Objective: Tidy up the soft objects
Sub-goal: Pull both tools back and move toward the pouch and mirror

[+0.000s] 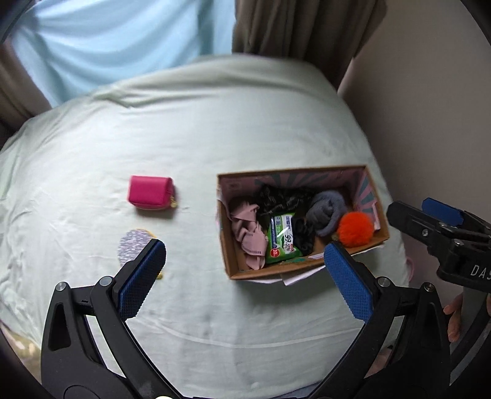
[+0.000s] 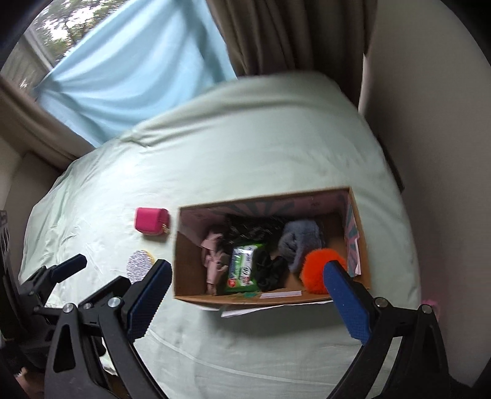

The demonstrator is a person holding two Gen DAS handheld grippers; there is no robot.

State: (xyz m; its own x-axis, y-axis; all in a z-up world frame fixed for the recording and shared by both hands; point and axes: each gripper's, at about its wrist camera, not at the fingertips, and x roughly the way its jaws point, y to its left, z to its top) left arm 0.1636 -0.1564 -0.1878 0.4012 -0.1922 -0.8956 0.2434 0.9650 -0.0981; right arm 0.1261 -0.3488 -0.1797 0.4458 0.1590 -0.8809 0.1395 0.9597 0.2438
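Observation:
A cardboard box (image 1: 231, 264) (image 2: 190, 294) stands on the pale green bed. It holds an orange pom-pom (image 1: 356, 228) (image 2: 313, 270), a grey fuzzy item (image 1: 326, 211) (image 2: 296, 239), a green wipes pack (image 1: 280, 238) (image 2: 242, 267), pink cloth (image 1: 248, 230) (image 2: 213, 254) and black items (image 1: 302, 233) (image 2: 270, 271). A pink pouch (image 1: 150, 192) (image 2: 151, 221) and a patterned round pad (image 1: 132, 247) (image 2: 139, 262) lie left of the box. My left gripper (image 1: 245, 257) is open and empty above the bed. My right gripper (image 2: 248, 277) is open and empty over the box's near edge.
A blue cloth (image 1: 107, 40) (image 2: 129, 76) and brown curtains (image 1: 294, 27) (image 2: 291, 33) hang behind the bed. A wall (image 2: 429, 153) runs along the right side. The right gripper shows at the right edge of the left wrist view (image 1: 435, 227).

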